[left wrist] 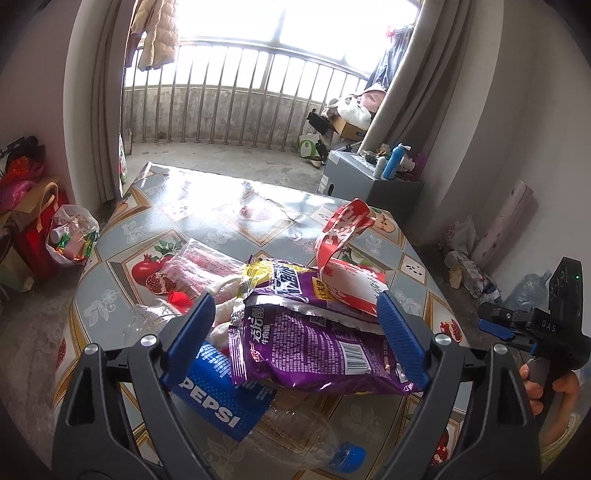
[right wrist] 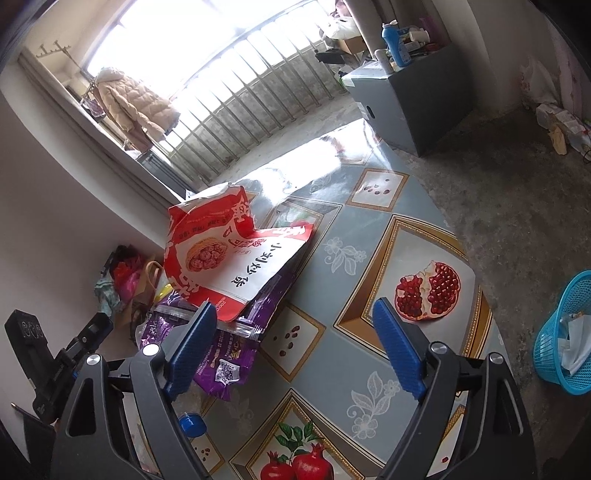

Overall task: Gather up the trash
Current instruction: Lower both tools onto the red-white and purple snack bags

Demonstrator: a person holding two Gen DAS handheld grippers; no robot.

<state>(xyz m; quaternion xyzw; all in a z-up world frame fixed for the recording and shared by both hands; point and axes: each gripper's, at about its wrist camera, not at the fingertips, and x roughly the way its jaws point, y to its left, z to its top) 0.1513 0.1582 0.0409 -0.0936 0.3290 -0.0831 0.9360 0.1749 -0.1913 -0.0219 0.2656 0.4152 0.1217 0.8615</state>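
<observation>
The blue label of the plastic bottle reads "PEPSI". The right gripper body bears "DAS". Chinese print on the wrappers was not deciphered.

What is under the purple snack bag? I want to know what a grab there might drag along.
Under the purple snack bag lies a clear Pepsi bottle, cap toward the camera. A red-and-white bag sits on top. Anything beneath its middle is hidden.

Home: balcony railing, hung coat
</observation>
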